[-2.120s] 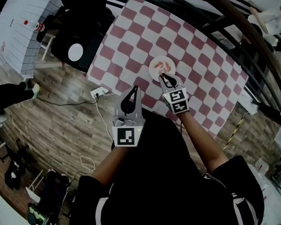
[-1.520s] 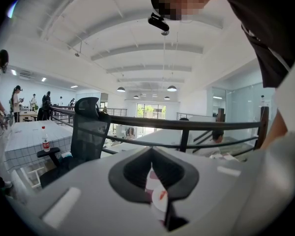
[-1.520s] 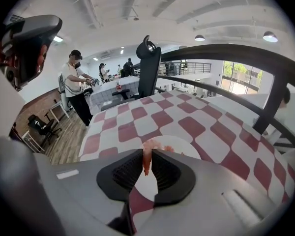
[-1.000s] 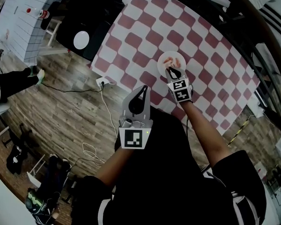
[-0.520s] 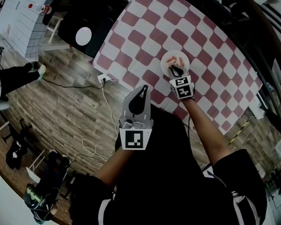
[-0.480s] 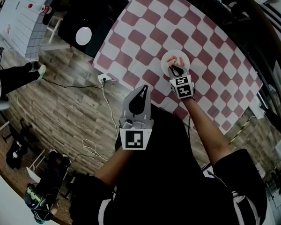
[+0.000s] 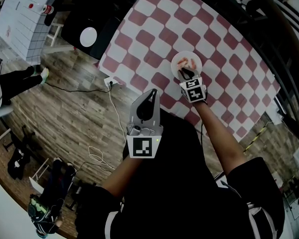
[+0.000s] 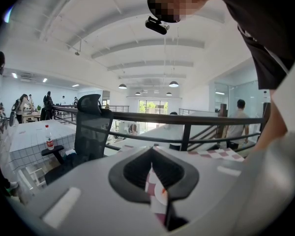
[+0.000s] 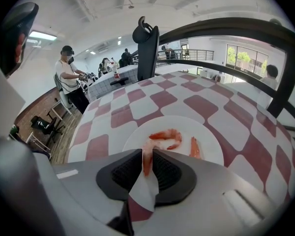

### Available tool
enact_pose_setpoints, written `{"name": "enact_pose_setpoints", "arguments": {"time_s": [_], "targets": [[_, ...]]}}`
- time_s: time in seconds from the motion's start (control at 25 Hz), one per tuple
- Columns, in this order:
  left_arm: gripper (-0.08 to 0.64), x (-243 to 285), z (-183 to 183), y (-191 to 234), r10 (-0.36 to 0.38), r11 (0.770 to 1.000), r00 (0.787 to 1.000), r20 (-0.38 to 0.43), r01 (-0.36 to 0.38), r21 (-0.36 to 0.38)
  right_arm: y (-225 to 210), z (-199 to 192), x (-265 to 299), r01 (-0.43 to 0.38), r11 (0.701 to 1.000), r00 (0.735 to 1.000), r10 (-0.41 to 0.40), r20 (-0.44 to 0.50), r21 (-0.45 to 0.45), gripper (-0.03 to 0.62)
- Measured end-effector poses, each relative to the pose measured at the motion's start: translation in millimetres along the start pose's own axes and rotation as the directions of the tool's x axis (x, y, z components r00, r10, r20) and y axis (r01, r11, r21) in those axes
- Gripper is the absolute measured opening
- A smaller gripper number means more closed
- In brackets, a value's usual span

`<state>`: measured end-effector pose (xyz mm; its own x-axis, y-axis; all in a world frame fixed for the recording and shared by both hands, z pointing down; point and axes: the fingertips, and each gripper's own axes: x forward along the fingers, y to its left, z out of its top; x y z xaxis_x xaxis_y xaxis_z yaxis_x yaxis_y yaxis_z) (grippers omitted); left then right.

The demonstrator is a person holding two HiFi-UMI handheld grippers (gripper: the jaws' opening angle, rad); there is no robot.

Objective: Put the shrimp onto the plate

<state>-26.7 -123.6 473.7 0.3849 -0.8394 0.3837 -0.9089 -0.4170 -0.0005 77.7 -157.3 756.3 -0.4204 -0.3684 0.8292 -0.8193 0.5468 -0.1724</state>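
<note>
The pink shrimp (image 9: 146, 162) is pinched between the closed fingers of the right gripper (image 7: 185, 73). It hangs over the near part of the round white plate (image 9: 132, 135), which sits on the red-and-white checked worktop (image 7: 154, 34). Whether its lower end touches the plate cannot be told. Two more shrimps lie on the plate beyond it: a curled one (image 9: 167, 135) just past the fingertips and a straighter one (image 9: 194, 148) to its right.

The step in hand looks like the release. It would go best if the gripper comes low enough for the shrimp to rest on the bare white patch in front of the curled one. The fingers should then part slowly, so that the soft, likely slippery body slides free and does not cling to a pad. A straight lift afterwards should avoid dragging it, or its neighbours, toward the rim.

The left gripper (image 7: 151, 92) is held back over the worktop's near edge, well apart from the plate. Its fingers are together with nothing between them, and it need not help.
</note>
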Motion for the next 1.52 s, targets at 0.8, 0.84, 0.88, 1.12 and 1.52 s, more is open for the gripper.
{"name": "enact_pose_setpoints", "arguments": {"time_s": [0.8,0.84,0.88,1.12,1.52], "targets": [[0.009,-12.2,0.4,2.0,0.002,0.998,1.0,0.028,0.0,-0.061,1.4,22.9,-41.9,0.064,0.998,0.994,-0.066,0.089,0.024,0.071],[0.009,-12.9,0.7,2.4,0.002,0.998,0.999,0.035,0.0,-0.069,1.3,24.0,-44.9,0.068,0.997,0.993,-0.071,0.096,0.026,0.069],[0.009,-13.5,0.9,2.7,0.001,0.997,0.999,0.039,0.001,-0.073,1.0,24.3,-47.6,0.073,0.997,0.992,-0.076,0.102,0.03,0.069],[0.009,-17.1,7.2,-2.4,-0.024,0.995,0.998,0.065,0.03,-0.093,-1.5,20.8,-67.0,0.098,0.992,0.986,-0.108,0.13,0.082,0.046],[0.009,-33.0,3.1,-15.4,-0.115,0.991,0.99,0.082,0.12,-0.065,23.8,27.3,-111.7,0.114,0.98,0.963,-0.15,0.224,0.164,-0.001]]}}
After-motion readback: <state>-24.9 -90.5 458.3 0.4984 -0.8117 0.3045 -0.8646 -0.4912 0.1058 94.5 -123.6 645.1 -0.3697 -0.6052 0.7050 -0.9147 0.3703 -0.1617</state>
